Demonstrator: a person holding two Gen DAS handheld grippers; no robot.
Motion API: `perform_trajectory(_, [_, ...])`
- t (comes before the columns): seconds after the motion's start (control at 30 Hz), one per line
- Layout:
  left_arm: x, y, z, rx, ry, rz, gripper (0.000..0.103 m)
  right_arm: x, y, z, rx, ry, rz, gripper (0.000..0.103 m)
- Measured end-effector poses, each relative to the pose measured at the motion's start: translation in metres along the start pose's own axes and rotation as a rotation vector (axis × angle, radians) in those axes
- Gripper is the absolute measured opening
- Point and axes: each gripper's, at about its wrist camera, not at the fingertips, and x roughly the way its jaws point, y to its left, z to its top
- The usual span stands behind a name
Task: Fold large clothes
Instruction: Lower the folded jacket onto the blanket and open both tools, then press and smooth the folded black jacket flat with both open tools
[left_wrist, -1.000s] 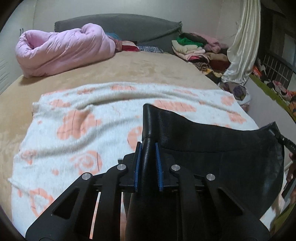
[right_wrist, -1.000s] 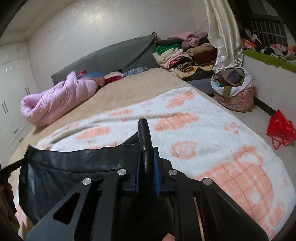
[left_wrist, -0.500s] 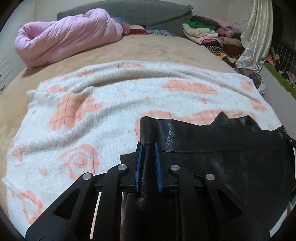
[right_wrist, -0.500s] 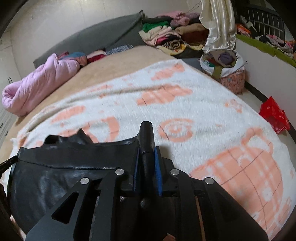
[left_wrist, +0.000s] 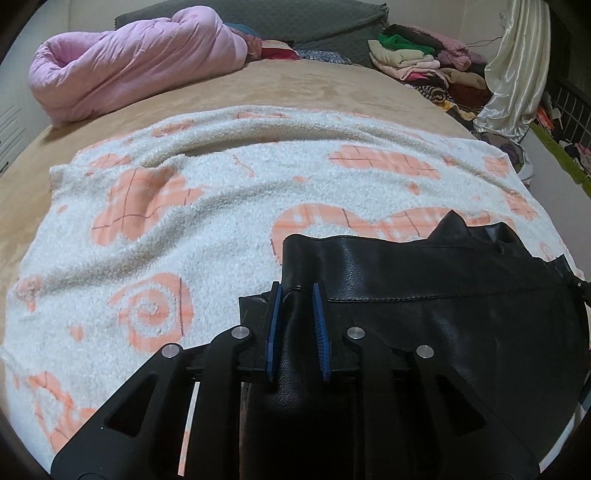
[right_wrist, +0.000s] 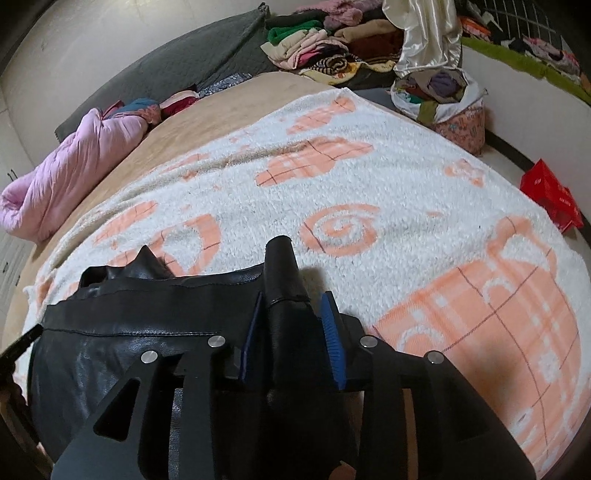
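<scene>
Black leather garment (left_wrist: 443, 332) lies on the white-and-peach fleece blanket (left_wrist: 184, 229), at the blanket's near edge, with its stitched hem stretched flat between the two grippers.

Left gripper (left_wrist: 297, 306): jaws opening. One corner of the garment sits between the blue pads (left_wrist: 275, 325); a gap shows on both sides, so the pads look clear of the leather. Grip released, fabric still in the slot.

Right gripper (right_wrist: 291, 317): jaws opening, wider than the left. A bunched, upright fold of the garment stands between the pads (right_wrist: 332, 339); the right pad is clearly off it, contact at the left pad can't be resolved.

Relative to the blanket:
- tan bed cover (left_wrist: 295, 88) under it and beyond its far edge
- pink rolled quilt (left_wrist: 129, 66) well beyond the far edge, left in the left-wrist view
- dark grey headboard cushion (right_wrist: 177, 66) behind the quilt
- stack of folded clothes (right_wrist: 325, 48) past the far right corner
- cream satin curtain (left_wrist: 513, 74) beside that stack
- floral laundry bag (right_wrist: 447, 103) on the floor off the right side
- red bag (right_wrist: 550, 195) on the floor, nearer along that same side

A pointed flap of the garment sticks up past the hem onto the blanket.
</scene>
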Motion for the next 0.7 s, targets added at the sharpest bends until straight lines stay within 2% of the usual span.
perform_trajectory(0.03, [-0.002,0.0,-0.001,0.0,-0.011,0.007,0.015,-0.003,0.001,0.0,-0.002,-0.008,-0.004,0.034])
perform_trajectory(0.07, [-0.003,0.0,-0.001,0.0,-0.016,0.01,0.015,-0.007,0.002,0.0,-0.007,-0.024,-0.023,0.048])
perform_trajectory(0.13, [-0.006,0.002,-0.001,-0.004,-0.02,0.015,0.02,-0.012,0.0,0.001,0.007,-0.039,-0.046,0.058])
perform_trajectory(0.17, [-0.008,0.004,-0.001,-0.012,-0.022,0.015,0.022,-0.016,-0.002,0.001,0.021,-0.047,-0.033,0.058])
perform_trajectory(0.23, [-0.011,0.008,-0.001,-0.023,-0.021,0.015,0.037,-0.02,-0.005,0.001,0.029,-0.051,-0.031,0.061])
perform_trajectory(0.27, [-0.013,0.009,-0.001,-0.027,-0.021,0.015,0.039,-0.023,-0.005,0.0,0.025,-0.06,-0.036,0.062])
perform_trajectory(0.37, [-0.023,0.013,-0.004,-0.029,-0.02,0.016,0.048,-0.036,0.0,-0.004,-0.019,-0.094,-0.07,0.067])
perform_trajectory(0.43, [-0.031,0.016,-0.006,-0.033,-0.026,0.012,0.059,-0.049,0.006,-0.009,-0.064,-0.132,-0.089,0.07])
perform_trajectory(0.53, [-0.044,0.019,-0.01,-0.039,-0.039,0.003,0.06,-0.069,0.013,-0.019,-0.1,-0.168,-0.074,0.072])
perform_trajectory(0.7, [-0.065,0.018,-0.016,-0.045,-0.063,-0.014,0.064,-0.093,0.028,-0.032,-0.139,-0.176,-0.019,0.072])
